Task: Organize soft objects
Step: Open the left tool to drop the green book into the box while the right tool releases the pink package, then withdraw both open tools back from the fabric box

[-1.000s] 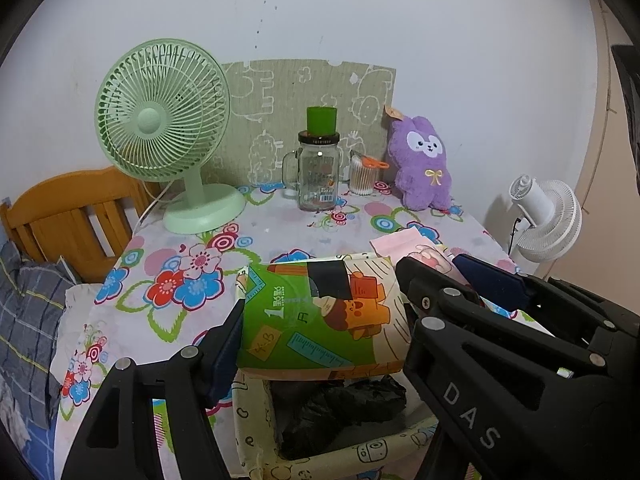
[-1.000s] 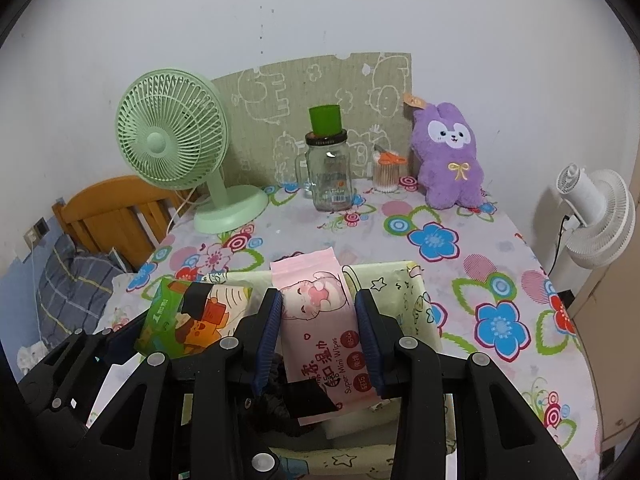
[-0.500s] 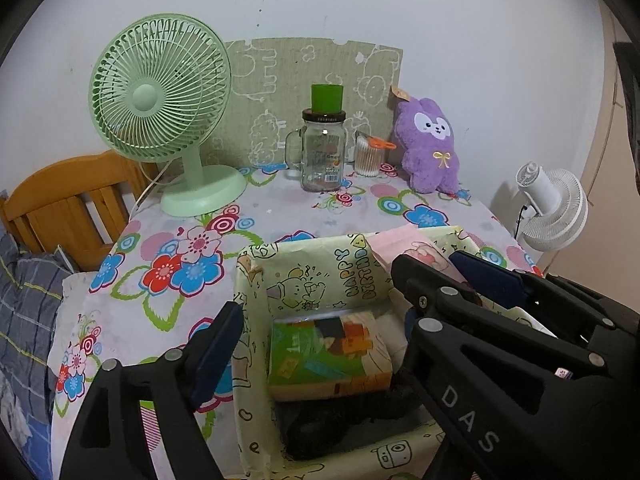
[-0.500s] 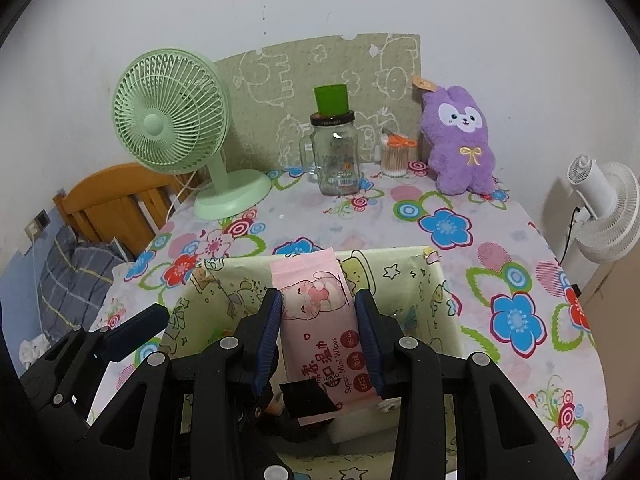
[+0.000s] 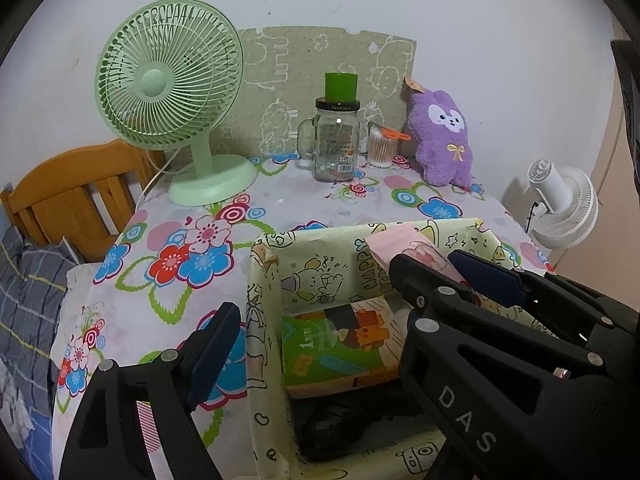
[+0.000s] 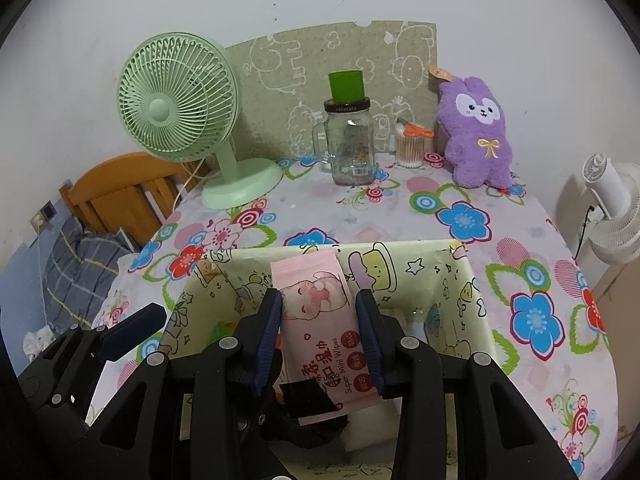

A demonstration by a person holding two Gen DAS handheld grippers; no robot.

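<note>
A cartoon-printed fabric box [image 5: 264,264] [image 6: 420,246] stands at the table's near edge. A green tissue pack [image 5: 336,344] lies flat inside it, on top of something black [image 5: 340,420]. My left gripper [image 5: 316,292] hangs open over the box, one finger outside its left wall, nothing between the pads. My right gripper [image 6: 319,298] is shut on a pink wet-wipes pack [image 6: 316,308] [image 5: 400,240], held upright over the box's right half with its lower end inside. A purple plush rabbit [image 6: 476,140] sits against the back wall.
At the back stand a green desk fan [image 5: 172,92], a glass jar [image 5: 336,140] with a green cup on its lid, and a swab holder [image 5: 380,146]. A wooden headboard [image 5: 72,196] and plaid bedding lie left. A white fan [image 5: 560,208] stands right.
The green tissue pack left my left gripper's jaws and dropped into the box, and those jaws spread wider. My right gripper sank slightly with the pink pack.
</note>
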